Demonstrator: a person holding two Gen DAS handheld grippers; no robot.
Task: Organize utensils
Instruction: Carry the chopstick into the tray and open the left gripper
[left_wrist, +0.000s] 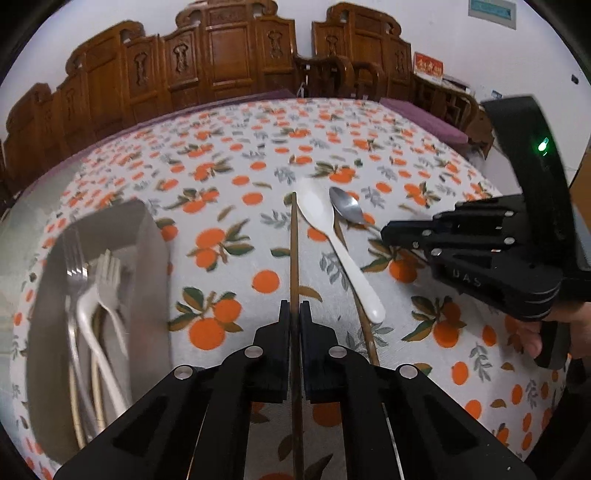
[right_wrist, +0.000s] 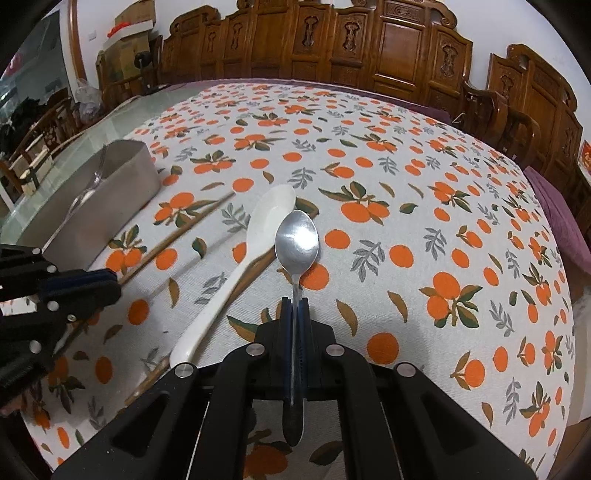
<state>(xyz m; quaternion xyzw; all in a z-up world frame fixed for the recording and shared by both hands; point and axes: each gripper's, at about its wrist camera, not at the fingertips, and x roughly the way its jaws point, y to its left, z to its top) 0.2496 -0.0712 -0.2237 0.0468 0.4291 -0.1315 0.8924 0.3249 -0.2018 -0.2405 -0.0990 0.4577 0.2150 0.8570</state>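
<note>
The left gripper (left_wrist: 294, 308) pinched a chopstick (left_wrist: 293, 236); the right gripper (right_wrist: 294, 304) clamped the metal spoon (right_wrist: 296, 240). Either thin handle could have slipped or pivoted before reaching the tray (left_wrist: 147, 236).

Brown chopstick (left_wrist: 294, 240) clamped, pointing away. Metal spoon (right_wrist: 296, 243) gripped by handle, bowl up. White plastic spoon (right_wrist: 236, 273) flat on cloth, across second chopstick (left_wrist: 360, 314). Forks (left_wrist: 92, 295) inside steel tray (left_wrist: 147, 258).

Even indoor light – soft, faint shadows. The shiny steel spoon bowl (right_wrist: 297, 240) glares. Fisheye edges bend; the grey metal tray (left_wrist: 147, 236) blurs.
</note>
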